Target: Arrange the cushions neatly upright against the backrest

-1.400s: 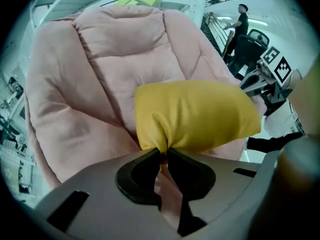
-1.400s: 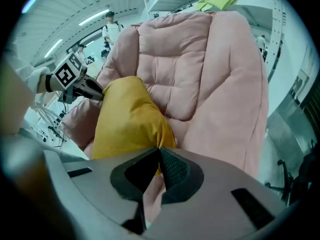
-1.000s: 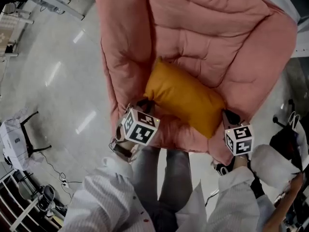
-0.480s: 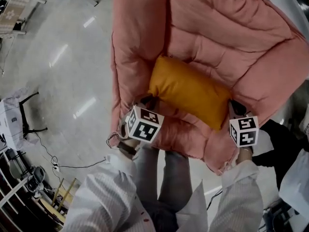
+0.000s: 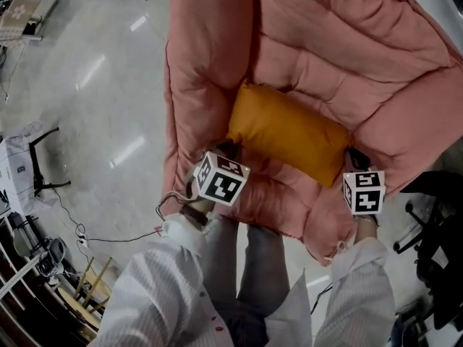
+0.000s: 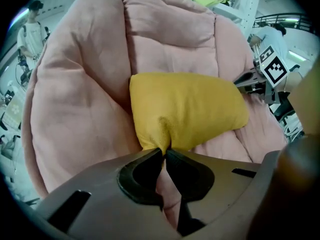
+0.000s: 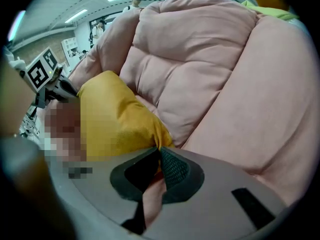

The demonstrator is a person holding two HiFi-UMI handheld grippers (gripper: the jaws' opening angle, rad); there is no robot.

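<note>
We grip the yellow cushion (image 5: pixel 289 139) on the pink armchair (image 5: pixel 347 49) by two corners, left tool (image 6: pixel 164 151) just closing tighter, right tool (image 7: pixel 159 151) clamped

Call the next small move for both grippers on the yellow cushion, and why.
Probably ease both grippers forward together, seating the yellow cushion against the pink backrest. The left gripper, whose jaws have just been closing, pinches one near corner; the right gripper pinches the other. The cushion lies slanted in the head view, so an even push should square it.
</note>
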